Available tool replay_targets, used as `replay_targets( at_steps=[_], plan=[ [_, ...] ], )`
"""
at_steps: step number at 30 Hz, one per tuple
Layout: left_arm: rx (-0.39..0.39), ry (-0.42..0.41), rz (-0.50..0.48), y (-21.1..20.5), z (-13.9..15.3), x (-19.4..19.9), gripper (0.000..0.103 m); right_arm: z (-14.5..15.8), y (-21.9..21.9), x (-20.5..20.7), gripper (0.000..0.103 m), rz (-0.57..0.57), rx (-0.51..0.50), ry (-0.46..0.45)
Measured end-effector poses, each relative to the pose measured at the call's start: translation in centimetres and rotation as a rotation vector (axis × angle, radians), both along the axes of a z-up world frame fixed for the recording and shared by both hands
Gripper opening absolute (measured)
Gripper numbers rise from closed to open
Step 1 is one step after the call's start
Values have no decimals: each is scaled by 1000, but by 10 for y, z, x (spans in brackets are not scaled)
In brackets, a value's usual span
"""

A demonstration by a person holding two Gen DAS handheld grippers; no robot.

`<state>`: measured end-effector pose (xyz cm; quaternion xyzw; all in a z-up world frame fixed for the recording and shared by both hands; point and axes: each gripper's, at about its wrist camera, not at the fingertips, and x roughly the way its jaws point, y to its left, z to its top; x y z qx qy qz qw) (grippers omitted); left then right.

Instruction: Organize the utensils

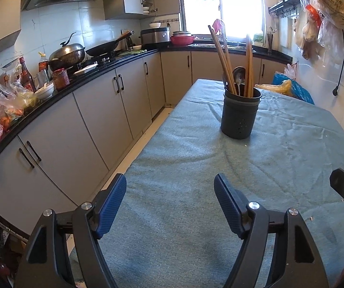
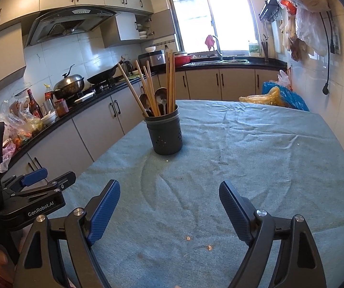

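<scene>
A dark perforated utensil holder (image 1: 240, 117) (image 2: 166, 134) stands upright on the teal tablecloth (image 1: 195, 168) (image 2: 243, 156). It holds several wooden chopsticks (image 1: 219, 55) (image 2: 169, 81) and metal spoons (image 1: 239, 74) (image 2: 160, 96). My left gripper (image 1: 170, 182) hovers low over the cloth, well short of the holder, open with nothing between its blue pads. My right gripper (image 2: 169, 187) is likewise open and empty, and the holder lies ahead and slightly left. In the right wrist view the left gripper (image 2: 52, 180) shows at the left edge.
A black-topped counter (image 1: 88, 76) runs along the left with plastic bags, bottles, a lidded wok (image 1: 67, 52) and a pan. Yellow and blue bags (image 2: 277, 98) lie at the table's far right corner. Crumbs (image 2: 188, 238) dot the cloth near me. Bags hang on the right wall.
</scene>
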<state>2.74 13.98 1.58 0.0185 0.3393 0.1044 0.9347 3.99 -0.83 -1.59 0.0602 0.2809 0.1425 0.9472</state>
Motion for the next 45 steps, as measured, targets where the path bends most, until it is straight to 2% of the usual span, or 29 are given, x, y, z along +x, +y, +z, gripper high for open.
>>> replay_targets(
  at_steps=[45],
  plan=[
    [8,6,0,6,-2,-2,75,-3,15,-3,90,13,-19,4]
  ],
)
